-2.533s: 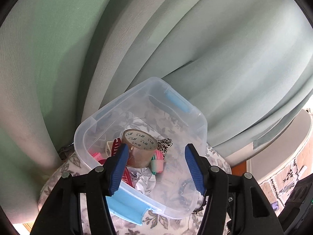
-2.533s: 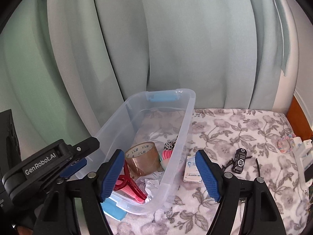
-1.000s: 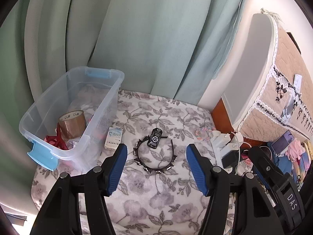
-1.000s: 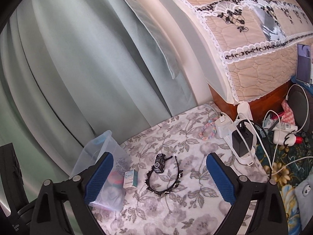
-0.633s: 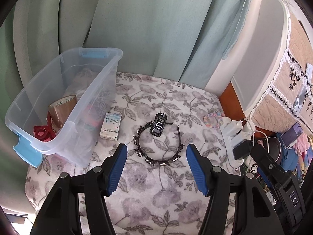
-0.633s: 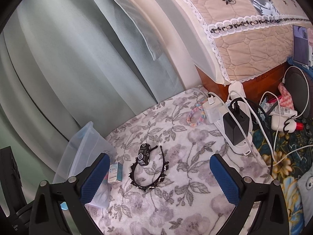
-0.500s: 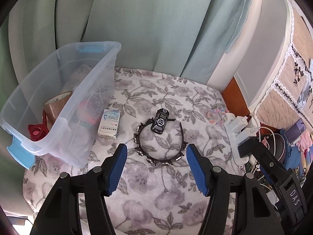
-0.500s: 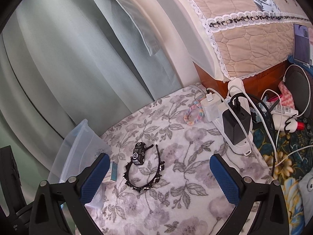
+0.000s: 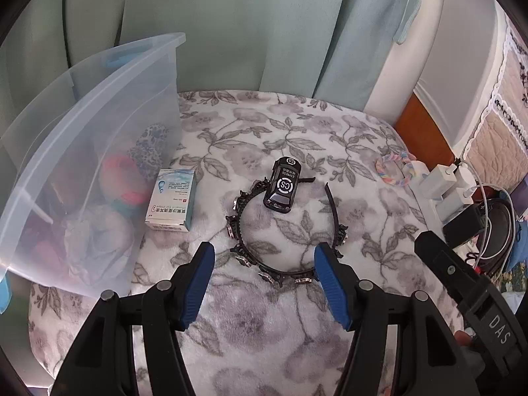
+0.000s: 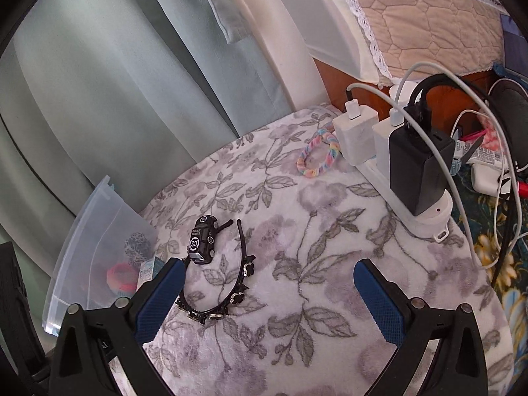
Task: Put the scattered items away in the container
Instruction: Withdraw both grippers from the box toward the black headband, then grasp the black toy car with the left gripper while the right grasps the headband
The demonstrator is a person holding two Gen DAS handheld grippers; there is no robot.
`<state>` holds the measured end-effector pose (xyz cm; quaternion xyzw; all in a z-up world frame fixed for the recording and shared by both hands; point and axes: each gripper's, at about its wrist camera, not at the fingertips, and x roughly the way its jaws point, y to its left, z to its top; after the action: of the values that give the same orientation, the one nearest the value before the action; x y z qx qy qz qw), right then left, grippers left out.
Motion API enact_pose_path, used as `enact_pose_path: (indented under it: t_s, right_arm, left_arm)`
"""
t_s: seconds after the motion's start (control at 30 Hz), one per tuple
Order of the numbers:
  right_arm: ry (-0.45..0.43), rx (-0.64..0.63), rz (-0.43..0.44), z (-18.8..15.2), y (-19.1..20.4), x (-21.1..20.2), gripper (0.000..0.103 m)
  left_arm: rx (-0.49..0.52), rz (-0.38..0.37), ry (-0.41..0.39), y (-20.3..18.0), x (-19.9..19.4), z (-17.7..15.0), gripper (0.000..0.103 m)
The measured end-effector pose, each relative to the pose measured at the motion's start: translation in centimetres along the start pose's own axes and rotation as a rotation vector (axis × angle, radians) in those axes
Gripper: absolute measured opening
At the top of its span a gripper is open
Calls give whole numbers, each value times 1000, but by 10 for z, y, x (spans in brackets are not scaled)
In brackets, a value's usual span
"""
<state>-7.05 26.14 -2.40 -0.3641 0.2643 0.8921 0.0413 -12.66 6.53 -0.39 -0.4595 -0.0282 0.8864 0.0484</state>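
- Left claw (image 9: pixel 264 260) open, empty, hanging just above the near arc of the headband (image 9: pixel 283 231); right claw (image 10: pixel 267 277) open wider, empty too, headband (image 10: pixel 224 277) by its left finger.
- Still loose on the floral blanket (image 9: pixel 297 330): headband, toy car (image 9: pixel 283 185) resting on the band's far-left end, small box (image 9: pixel 172 200) just beside the bin wall, rainbow scrunchie (image 10: pixel 317 155) far right, touching the white chargers (image 10: pixel 358 135).
- Clear plastic bin (image 9: pixel 99 92) at left, several items already inside.
- Risk, my guess: lift the band and the car slides or tips off, since it sits on it.
- Risk: the band is a thin hard arc with studs and flower charms; I may pinch it off-centre so it swings, or the charms snag the plush.
- Risk: soft fleece gives, so my fingers could dig in and grab fabric.
- Car glossy and small, box stiff card, scrunchie soft braided; cables beside it could catch.
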Motion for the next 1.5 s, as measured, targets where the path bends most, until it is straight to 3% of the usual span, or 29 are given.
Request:
enact_pose_path:
  t_s: [0.27,0.73,1.03,1.23,1.5]
  right_arm:
    - [90,-23,8,-4,-3,33,103]
    - [125,-10,-8,-2,-5,60,103]
    - [142,18,-18,-1,-12,66,103]
    - [149,25,-23,-2,-12,69,103]
    - [164,-10,-28,-2,-5,75,103]
  left_arm:
    - [39,21,19,-2,36,12,63]
    - [96,-20,3,-14,80,43,62]
    - [132,-31,29,-25,101,48,41]
    - [117,-24,31,-21,106,51,34]
    - [63,-11,8,-6,93,51,33]
